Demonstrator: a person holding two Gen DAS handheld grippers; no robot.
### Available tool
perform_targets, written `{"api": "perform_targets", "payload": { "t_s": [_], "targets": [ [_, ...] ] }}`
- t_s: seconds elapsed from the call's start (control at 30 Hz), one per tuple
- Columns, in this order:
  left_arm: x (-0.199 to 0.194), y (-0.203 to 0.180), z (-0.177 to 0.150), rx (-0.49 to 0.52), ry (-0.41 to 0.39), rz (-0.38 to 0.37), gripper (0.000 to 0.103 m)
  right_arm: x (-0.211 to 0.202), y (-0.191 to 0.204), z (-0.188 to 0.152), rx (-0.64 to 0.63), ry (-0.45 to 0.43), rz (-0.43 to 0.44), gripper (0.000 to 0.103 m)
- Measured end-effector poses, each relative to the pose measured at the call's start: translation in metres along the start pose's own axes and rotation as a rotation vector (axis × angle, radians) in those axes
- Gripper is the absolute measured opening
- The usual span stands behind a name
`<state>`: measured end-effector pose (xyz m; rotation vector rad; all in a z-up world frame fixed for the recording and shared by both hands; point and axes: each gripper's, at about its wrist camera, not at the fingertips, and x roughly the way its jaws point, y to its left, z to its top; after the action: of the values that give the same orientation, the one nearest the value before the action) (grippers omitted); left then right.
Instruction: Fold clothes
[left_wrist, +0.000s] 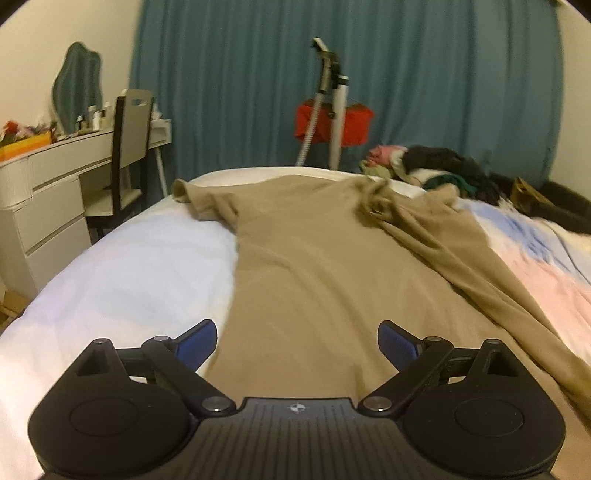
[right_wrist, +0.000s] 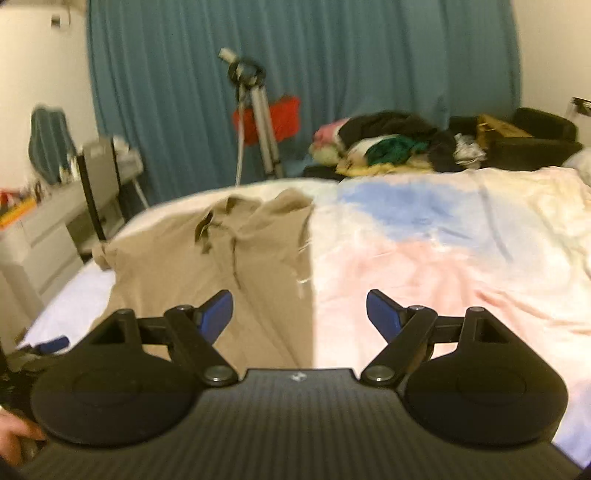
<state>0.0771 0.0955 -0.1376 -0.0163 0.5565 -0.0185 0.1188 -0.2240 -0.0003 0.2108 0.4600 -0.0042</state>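
A tan polo shirt (left_wrist: 314, 266) lies spread on the bed, collar at the far end, its right side folded over toward the middle. My left gripper (left_wrist: 297, 343) is open and empty, just above the shirt's near hem. The shirt also shows in the right wrist view (right_wrist: 221, 266), with a straight folded edge on its right. My right gripper (right_wrist: 299, 314) is open and empty, over that edge and the bedspread. The left gripper's blue pad (right_wrist: 51, 345) shows at the far left of the right wrist view.
The bed has a white, pink and blue cover (right_wrist: 443, 258). A pile of clothes (right_wrist: 388, 147) lies at its far side. A tripod (left_wrist: 332, 110) and a red garment stand before the blue curtain. A white dresser (left_wrist: 48, 206) and chair stand left.
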Motion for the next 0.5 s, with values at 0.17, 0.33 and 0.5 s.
{"api": "perform_targets", "payload": {
  "t_s": [0.17, 0.33, 0.5],
  "targets": [
    [-0.048, -0.046, -0.009, 0.078, 0.042, -0.063, 0.094, -0.044, -0.042, 0.003, 0.097, -0.121, 0.008, 0.081],
    [-0.076, -0.118, -0.012, 0.117, 0.128, -0.145, 0.089, -0.058, -0.08, 0.006, 0.164, -0.179, -0.037, 0.081],
    [-0.091, -0.201, -0.022, 0.115, 0.207, -0.296, 0.088, -0.052, -0.113, 0.003, 0.273, -0.178, -0.073, 0.081]
  ]
}}
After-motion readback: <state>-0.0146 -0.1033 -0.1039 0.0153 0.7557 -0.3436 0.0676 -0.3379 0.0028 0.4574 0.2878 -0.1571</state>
